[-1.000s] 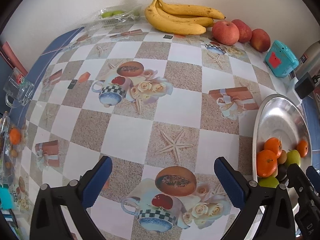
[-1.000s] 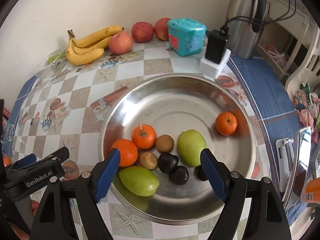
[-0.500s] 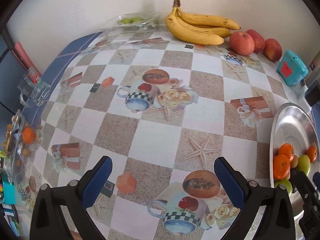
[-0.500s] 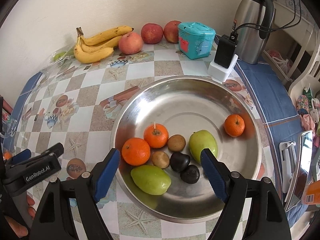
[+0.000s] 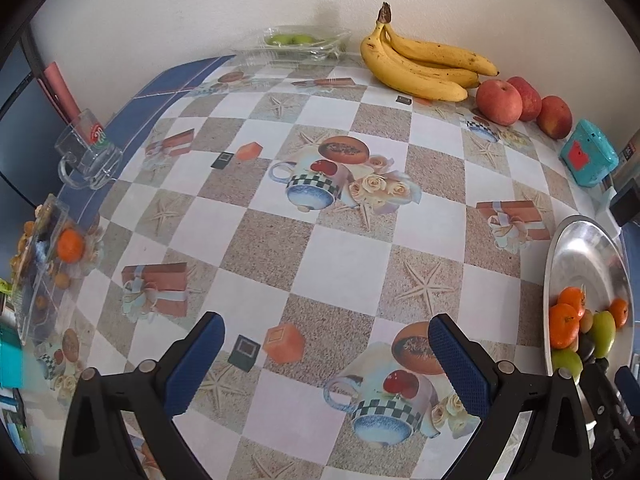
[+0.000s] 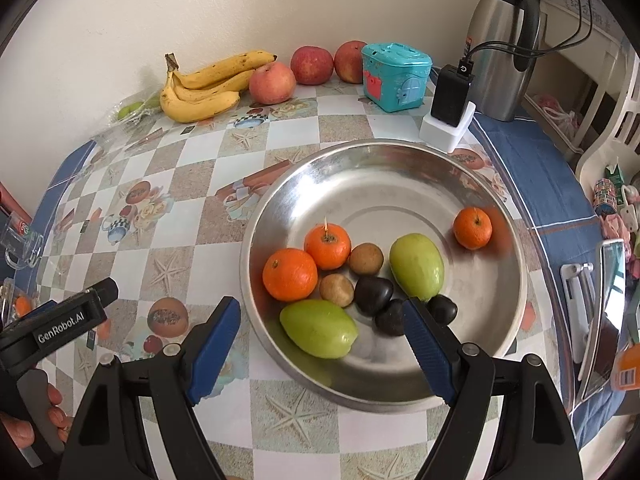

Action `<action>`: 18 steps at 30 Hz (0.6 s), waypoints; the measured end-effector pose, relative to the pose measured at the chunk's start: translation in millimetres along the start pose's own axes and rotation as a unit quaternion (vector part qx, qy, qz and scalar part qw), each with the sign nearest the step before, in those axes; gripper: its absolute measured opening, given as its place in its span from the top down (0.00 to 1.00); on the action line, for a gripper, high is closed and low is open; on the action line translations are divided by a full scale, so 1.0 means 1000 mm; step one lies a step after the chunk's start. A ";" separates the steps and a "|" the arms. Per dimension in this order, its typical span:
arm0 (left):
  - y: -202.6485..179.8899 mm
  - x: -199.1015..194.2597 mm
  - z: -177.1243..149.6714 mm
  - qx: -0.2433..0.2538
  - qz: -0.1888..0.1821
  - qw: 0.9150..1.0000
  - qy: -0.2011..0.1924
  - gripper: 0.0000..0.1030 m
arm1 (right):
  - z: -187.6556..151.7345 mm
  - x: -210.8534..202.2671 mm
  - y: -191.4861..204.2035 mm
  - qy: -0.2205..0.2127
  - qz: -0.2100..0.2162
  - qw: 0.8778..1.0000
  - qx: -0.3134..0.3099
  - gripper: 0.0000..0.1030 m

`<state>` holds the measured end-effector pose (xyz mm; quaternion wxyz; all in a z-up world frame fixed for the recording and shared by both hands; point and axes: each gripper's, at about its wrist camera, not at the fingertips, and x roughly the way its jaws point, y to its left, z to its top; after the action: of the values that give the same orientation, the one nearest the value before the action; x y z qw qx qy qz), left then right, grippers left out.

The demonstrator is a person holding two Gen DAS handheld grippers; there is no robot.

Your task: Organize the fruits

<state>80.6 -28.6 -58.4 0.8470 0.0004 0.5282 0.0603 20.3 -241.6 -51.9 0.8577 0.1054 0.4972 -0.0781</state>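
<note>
A round steel tray (image 6: 400, 168) holds three oranges (image 6: 290, 274), two green fruits (image 6: 318, 328), brown and dark small fruits. It also shows at the right edge of the left wrist view (image 5: 580, 248). Bananas (image 6: 204, 88) (image 5: 424, 68) and three red apples (image 6: 272, 82) (image 5: 500, 102) lie by the wall. My right gripper (image 6: 322, 350) is open and empty, above the tray's near rim. My left gripper (image 5: 326, 364) is open and empty over the bare tablecloth, left of the tray.
A teal toy box (image 6: 396, 76), a charger block (image 6: 450, 120) and a steel kettle (image 6: 506, 40) stand behind the tray. A glass mug (image 5: 90, 152) and a clear pack with an orange (image 5: 44, 256) sit at the table's left edge. A bag of green fruit (image 5: 304, 42) lies by the wall.
Both grippers have pulled back and up from the table. The left view has swung left, so the tray sits further right. No fruit has moved.
</note>
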 end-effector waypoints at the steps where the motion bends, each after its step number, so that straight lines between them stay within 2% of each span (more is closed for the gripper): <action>1: 0.001 -0.001 -0.001 0.001 0.002 1.000 0.000 0.00 | -0.002 -0.001 0.001 0.001 0.001 1.000 -0.001 0.19; 13: 0.008 -0.017 -0.013 0.013 0.005 1.000 -0.002 0.00 | -0.020 -0.013 0.005 -0.002 0.003 1.000 -0.003 0.19; 18: 0.013 -0.026 -0.017 0.011 -0.006 1.000 -0.004 0.00 | -0.029 -0.015 0.004 0.001 0.005 1.000 0.003 0.19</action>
<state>52.8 -19.5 -41.4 0.8496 0.0071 0.5251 0.0491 -10.5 -230.1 -52.4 0.8571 0.1103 0.4975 -0.0753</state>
